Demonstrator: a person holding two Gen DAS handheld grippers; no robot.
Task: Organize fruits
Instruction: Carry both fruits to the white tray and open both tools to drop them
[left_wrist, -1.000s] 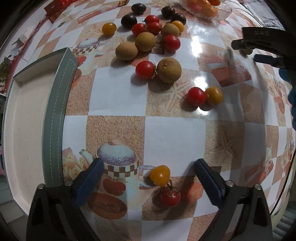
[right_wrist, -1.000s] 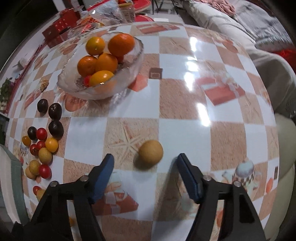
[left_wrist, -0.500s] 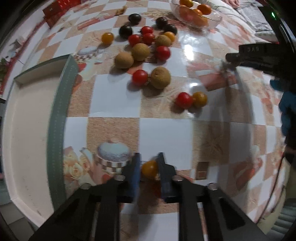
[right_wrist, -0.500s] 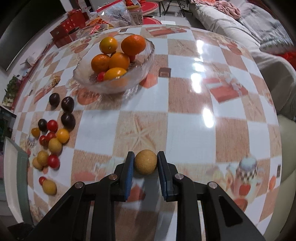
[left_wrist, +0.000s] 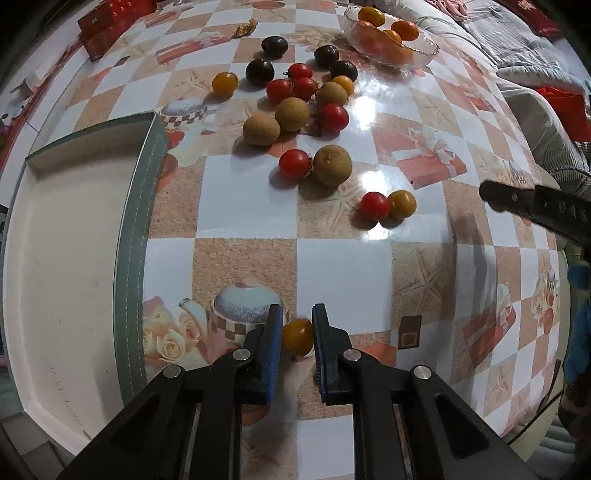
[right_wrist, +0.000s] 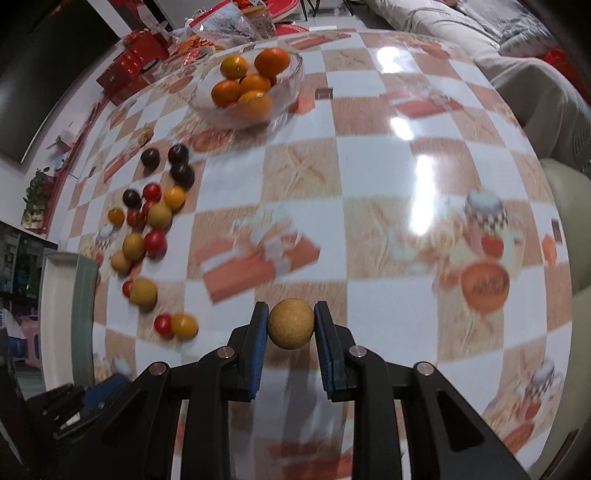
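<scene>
Left wrist view puts the left claw (left_wrist: 297, 334) nearest, its blue pads pinched tight on a small yellow tomato (left_wrist: 297, 336) just off the checked tabletop (left_wrist: 343, 266); gripping across the middle likely keeps so round a thing from rolling out. Beside it, to the left, lies the white tray (left_wrist: 66, 258) with its green rim, probably the tomato's destination. Beyond the tray, the loose fruit (left_wrist: 295, 110) is scattered: red and yellow tomatoes, brown longan-like balls, dark plums. Farthest from the tray stands the glass bowl (left_wrist: 424, 50) of oranges. From the right wrist camera, the right claw (right_wrist: 291, 325) is clamped on one brown round fruit (right_wrist: 291, 323), lifted clear of the surface, apparently to be sorted with its own kind.
</scene>
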